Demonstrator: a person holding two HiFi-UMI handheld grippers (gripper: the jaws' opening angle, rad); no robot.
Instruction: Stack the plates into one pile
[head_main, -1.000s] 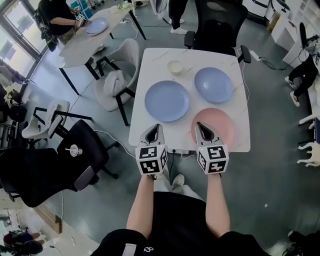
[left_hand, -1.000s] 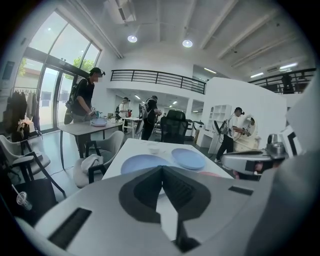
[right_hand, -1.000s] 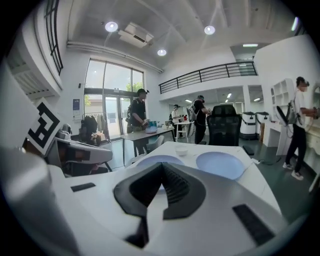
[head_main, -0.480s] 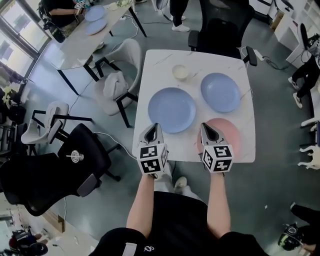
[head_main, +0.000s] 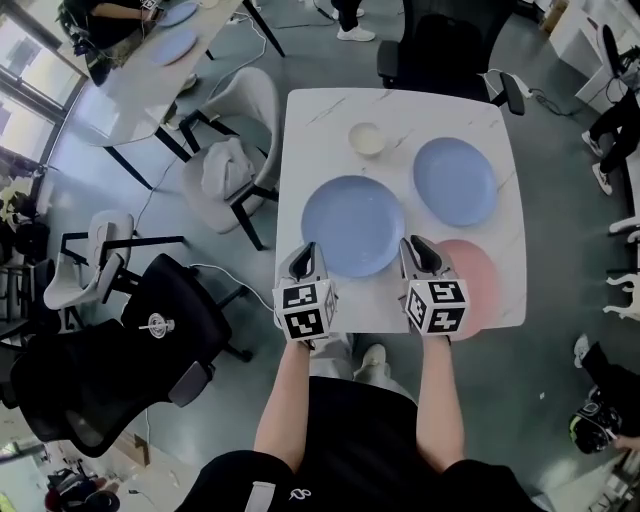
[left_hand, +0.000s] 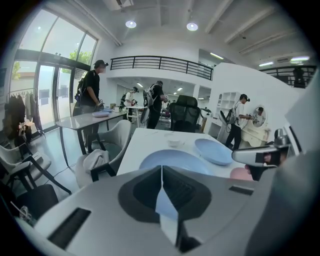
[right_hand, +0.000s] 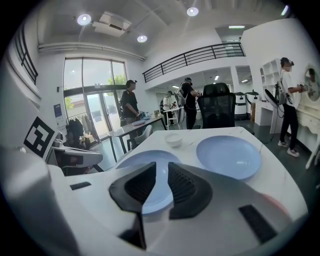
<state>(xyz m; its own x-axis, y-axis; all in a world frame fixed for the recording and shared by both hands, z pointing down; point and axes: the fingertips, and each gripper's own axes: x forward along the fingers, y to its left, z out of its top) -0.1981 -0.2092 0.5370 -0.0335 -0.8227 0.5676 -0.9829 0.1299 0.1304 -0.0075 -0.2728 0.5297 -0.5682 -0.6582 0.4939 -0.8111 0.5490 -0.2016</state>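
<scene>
**Now for a clean first grasp**

We hold both grippers low at the near edge of the bench (head_main: 300, 130). The left gripper (head_main: 307, 250) has its jaws together with nothing in them. The right gripper (head_main: 419, 245) is opening its jaws, and nothing sits between them yet.

All three plates lie apart from each other. The large blue plate (head_main: 352, 225) is just ahead of us, between the two grippers. The smaller blue plate (head_main: 455, 180) lies further back on the right. The pink plate (head_main: 478, 280) sits at the near right corner, partly under the right gripper. A small bowl (head_main: 367, 138) stands at the back, clear of all three.

We judge this to be the reach for the first plate, and the large blue one looks the natural base for the pile. These plates are shallow and probably slick, so we should:

- Come in low.
- Slide one jaw under the lip and close the other over it.
- Bite well onto the rim, not just its edge.
- Lift level.

The pink plate lies close to the bench edge, so we should not drag it toward us. The closed left gripper could steady the base while we set the next plate down centred on it.
</scene>
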